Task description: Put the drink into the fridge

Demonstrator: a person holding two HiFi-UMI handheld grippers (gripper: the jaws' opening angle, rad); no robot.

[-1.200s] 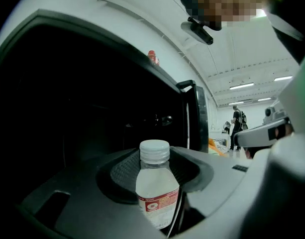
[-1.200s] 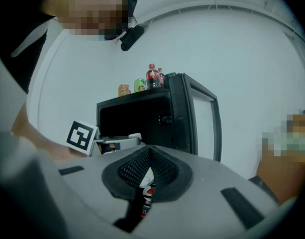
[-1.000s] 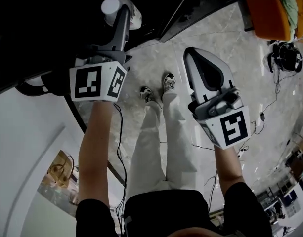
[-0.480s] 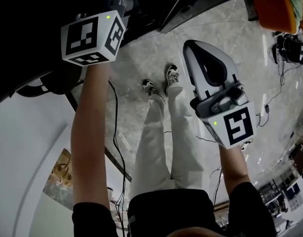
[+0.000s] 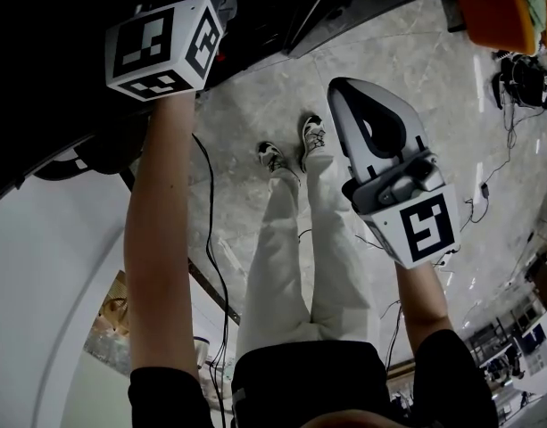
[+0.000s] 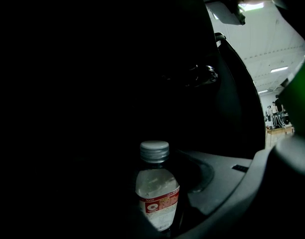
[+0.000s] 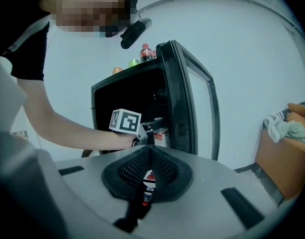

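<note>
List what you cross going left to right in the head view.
left gripper's marker cube → person's shoes → right gripper → orange box

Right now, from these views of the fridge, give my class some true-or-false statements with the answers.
1. The fridge door is open. True.
2. The left gripper holds a bottle with a red and white label. True.
3. The fingers of the right gripper are spread wide. False: they are closed together.
4. Nothing stands on top of the fridge. False: a red bottle stands there.
5. The person is barefoot. False: the person wears shoes.
</note>
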